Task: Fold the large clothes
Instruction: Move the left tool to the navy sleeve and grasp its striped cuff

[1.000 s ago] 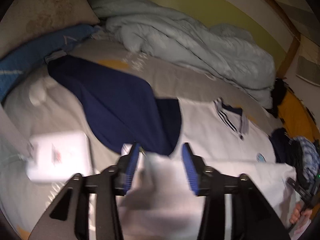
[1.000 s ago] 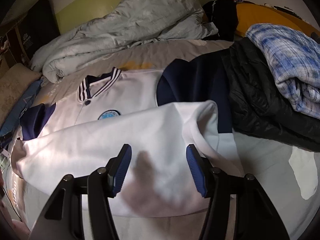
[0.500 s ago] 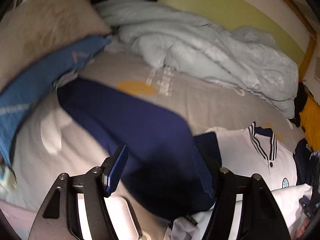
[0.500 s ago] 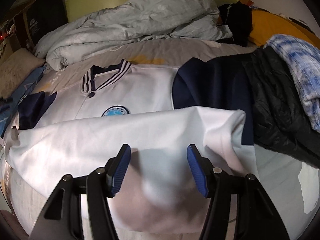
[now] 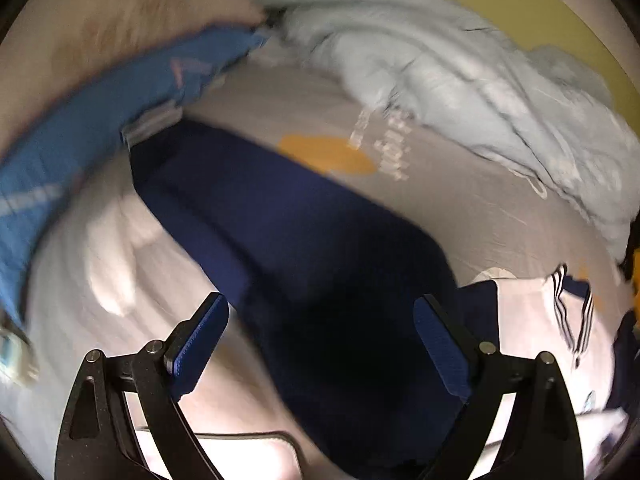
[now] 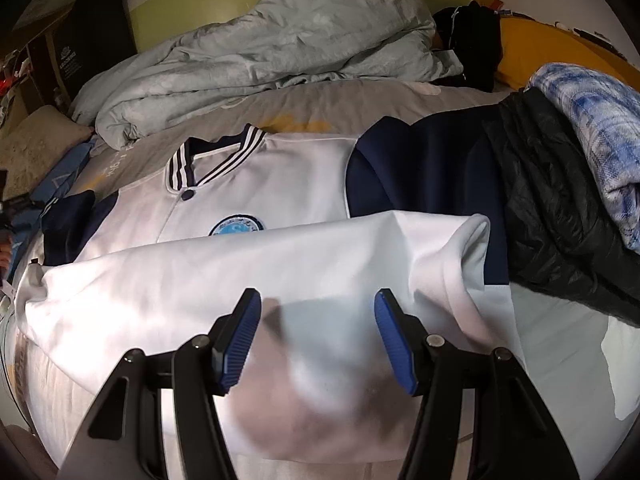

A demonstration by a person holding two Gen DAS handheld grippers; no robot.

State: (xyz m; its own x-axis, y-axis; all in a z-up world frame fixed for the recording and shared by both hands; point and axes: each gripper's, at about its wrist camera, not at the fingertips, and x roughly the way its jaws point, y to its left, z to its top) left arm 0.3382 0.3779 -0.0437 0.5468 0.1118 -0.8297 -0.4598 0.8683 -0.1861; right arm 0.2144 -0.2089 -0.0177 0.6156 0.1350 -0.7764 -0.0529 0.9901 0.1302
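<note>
With the hem folded up, my left claw [image 5: 320,344] hangs released over the navy sleeve [image 5: 304,232], probably next, while my right claw [image 6: 316,336] gapes at 6 o'clock of the white jacket [image 6: 280,184].

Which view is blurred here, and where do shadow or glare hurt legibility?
Left wrist view: motion blur smears the navy sleeve and duvet; the left hand-held gripper stays sharp, with a blown-out patch at the bottom edge. Right wrist view: sharp, but the right hand-held gripper shadows the bright white jacket; corners vignette dark.
</note>
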